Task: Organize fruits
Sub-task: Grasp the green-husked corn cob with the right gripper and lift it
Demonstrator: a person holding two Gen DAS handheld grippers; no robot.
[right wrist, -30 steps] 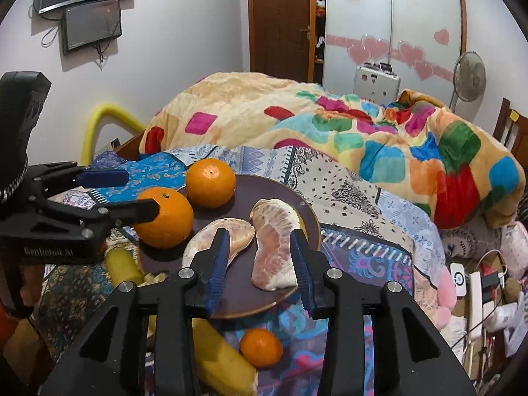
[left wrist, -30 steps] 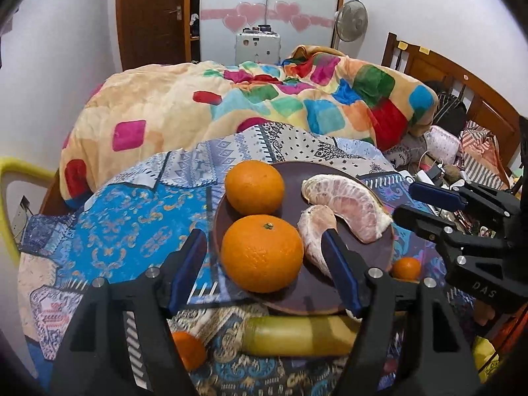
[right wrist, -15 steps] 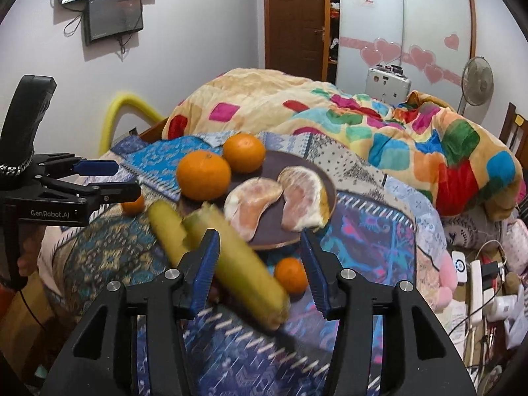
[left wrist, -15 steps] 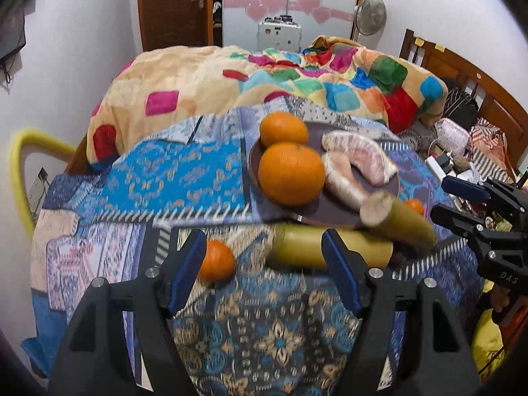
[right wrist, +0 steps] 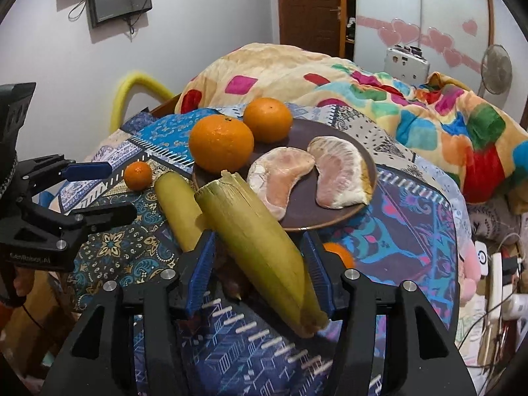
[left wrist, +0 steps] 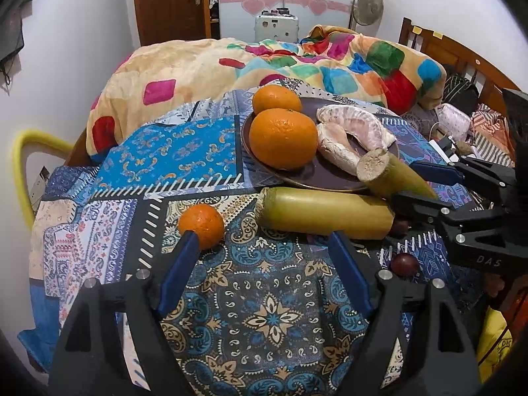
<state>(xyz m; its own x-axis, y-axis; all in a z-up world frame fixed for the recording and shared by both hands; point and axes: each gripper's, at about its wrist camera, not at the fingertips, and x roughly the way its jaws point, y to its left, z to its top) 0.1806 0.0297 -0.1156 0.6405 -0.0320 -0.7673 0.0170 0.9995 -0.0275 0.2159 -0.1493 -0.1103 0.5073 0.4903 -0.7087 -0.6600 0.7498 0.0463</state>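
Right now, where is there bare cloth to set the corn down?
Free: the blue cloth left of the plate, and the patch before the left claw. Crowded: right of the plate, around both corn cobs.

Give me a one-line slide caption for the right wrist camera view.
Right gripper open around a green corn cob leaning on a brown plate of oranges and peeled pomelo.

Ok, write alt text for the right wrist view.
The right hand-held gripper straddles a husked corn cob whose cut end leans on a brown plate holding two oranges and two peeled pomelo segments.
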